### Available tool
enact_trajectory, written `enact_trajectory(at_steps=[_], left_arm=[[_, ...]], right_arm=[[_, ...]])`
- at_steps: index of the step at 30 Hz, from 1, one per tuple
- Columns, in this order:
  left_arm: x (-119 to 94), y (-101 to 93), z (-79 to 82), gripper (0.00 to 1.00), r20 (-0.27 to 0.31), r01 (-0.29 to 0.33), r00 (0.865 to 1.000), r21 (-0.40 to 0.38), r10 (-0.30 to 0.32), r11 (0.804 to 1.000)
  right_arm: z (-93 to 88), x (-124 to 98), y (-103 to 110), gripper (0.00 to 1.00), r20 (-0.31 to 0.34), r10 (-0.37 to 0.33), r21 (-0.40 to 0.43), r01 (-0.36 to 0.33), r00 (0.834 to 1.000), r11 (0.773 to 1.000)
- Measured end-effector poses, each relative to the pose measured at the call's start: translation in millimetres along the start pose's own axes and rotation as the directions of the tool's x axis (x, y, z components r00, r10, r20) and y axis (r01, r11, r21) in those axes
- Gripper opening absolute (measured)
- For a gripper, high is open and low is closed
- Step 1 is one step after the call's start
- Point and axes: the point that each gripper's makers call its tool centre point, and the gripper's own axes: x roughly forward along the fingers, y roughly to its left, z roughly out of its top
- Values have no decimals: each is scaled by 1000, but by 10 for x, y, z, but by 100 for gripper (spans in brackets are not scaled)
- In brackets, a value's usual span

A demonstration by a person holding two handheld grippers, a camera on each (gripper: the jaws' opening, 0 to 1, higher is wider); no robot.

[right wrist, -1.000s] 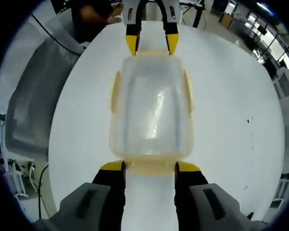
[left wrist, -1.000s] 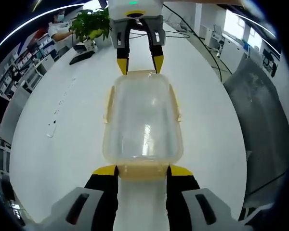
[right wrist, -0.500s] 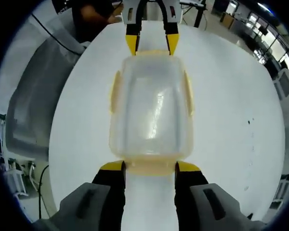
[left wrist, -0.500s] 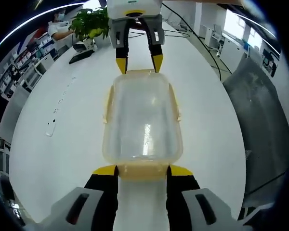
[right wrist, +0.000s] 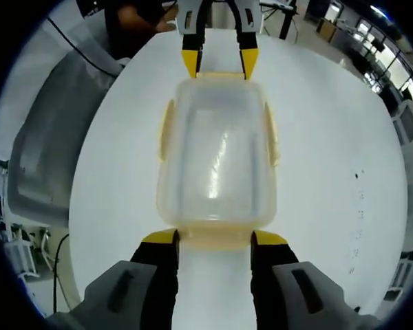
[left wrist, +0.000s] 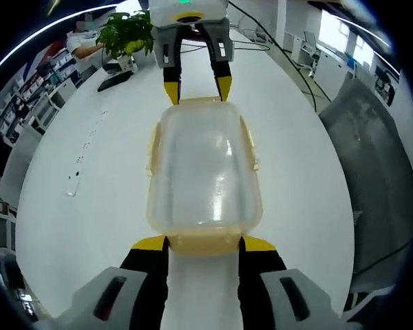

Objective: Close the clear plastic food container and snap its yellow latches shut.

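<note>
No readable writing or brand on anything. I'm resting the clear container [left wrist: 203, 172] on the white bench [left wrist: 89, 206], lid on. I'm bracketing its near end latch [left wrist: 203, 242] with my left gripper [left wrist: 203, 244], jaws spread wide, gripping nothing. My right gripper [right wrist: 214, 238] is doing the same at the opposite end, at 12 o'clock in the left gripper view. Whether the yellow side latches [right wrist: 166, 130] are snapped down is hard to make out.
</note>
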Motion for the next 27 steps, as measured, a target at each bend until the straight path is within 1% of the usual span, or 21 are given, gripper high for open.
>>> enact_trajectory(at_steps=[2, 3, 5, 8, 12, 17, 21, 23, 24, 25, 27], left_arm=[[-6, 4, -15, 34, -5, -4, 1000, 10, 4, 1000], [-10, 5, -29, 36, -9, -4, 1000, 10, 4, 1000], [-26, 30, -53, 42, -11, -20, 1000, -9, 20, 1000], [-56, 22, -46, 40, 2, -15, 1000, -30, 15, 999], [-80, 12, -29, 40, 6, -17, 1000, -30, 17, 999], [-146, 19, 29, 38, 20, -23, 1000, -36, 24, 999], [-204, 32, 90, 37, 42, -35, 998, -87, 39, 996], [-224, 15, 116, 38, 57, -32, 998, -118, 39, 993], [-237, 16, 130, 38, 64, -39, 997, -139, 48, 989], [-248, 20, 129, 38, 65, -49, 996, -148, 59, 988], [-264, 15, 138, 37, 71, -62, 995, -173, 75, 983]], right_arm=[[-24, -2, 32, 39, -9, 16, 3, -16, 1000, 1000], [-32, 0, 55, 40, -9, 27, 16, -27, 1000, 1000], [-53, -2, 30, 42, -9, 11, 28, -11, 1000, 1000], [-77, -28, 28, 39, -4, 8, 50, -8, 1000, 999], [-74, -80, 17, 38, 4, -4, 67, 4, 1000, 998], [-23, -152, 29, 38, 10, -16, 71, 15, 1000, 997], [55, -233, 24, 35, 40, -40, 114, 35, 998, 993], [103, -265, 37, 34, 69, -48, 146, 38, 996, 989], [154, -281, 24, 34, 103, -70, 179, 51, 992, 983], [169, -294, 25, 33, 115, -83, 203, 59, 990, 978], [162, -303, 49, 33, 115, -92, 208, 67, 989, 976]])
